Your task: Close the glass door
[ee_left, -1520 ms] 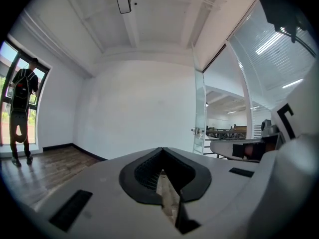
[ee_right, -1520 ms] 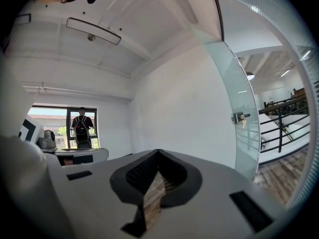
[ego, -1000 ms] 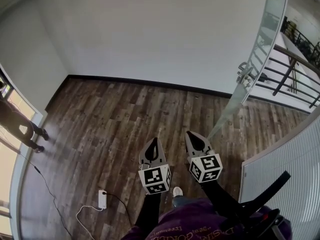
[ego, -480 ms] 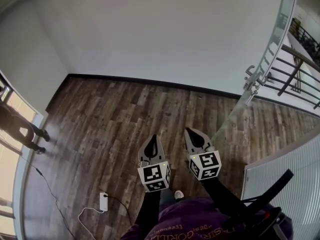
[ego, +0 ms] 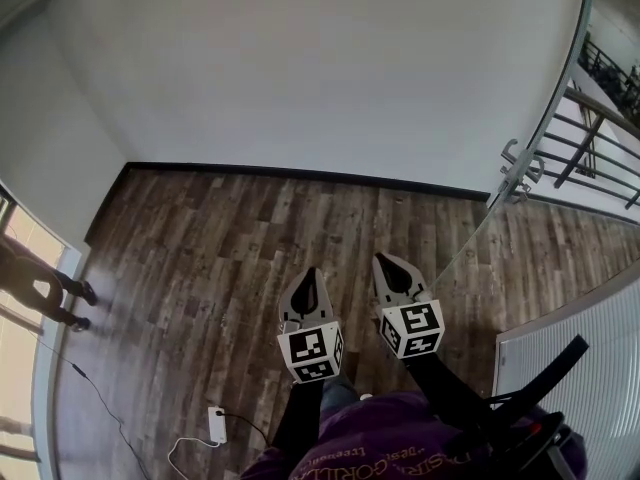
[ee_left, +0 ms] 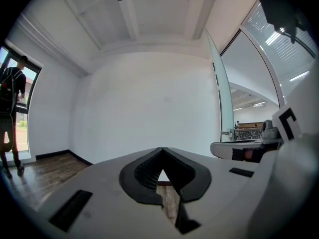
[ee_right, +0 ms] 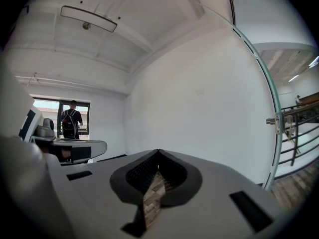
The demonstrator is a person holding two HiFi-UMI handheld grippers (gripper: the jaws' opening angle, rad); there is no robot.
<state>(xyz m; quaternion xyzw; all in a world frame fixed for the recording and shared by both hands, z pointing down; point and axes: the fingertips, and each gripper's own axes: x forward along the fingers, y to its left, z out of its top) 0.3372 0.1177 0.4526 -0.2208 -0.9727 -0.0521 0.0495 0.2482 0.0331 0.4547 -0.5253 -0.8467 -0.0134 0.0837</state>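
The left tool point(ego: 309, 276) and right tool point(ego: 386, 262) point forward at lower centre, pinched shut and empty, probably for pushing; the glass door point(ego: 561, 76) stands ajar at the right edge, well apart.

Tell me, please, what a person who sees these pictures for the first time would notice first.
The eye falls first on the left gripper and the right gripper, which point forward side by side at the bottom centre of the head view, jaws shut and empty. At the right stands the glass door, seen nearly edge-on, with its metal handle. At the far left a person stands by a bright window.
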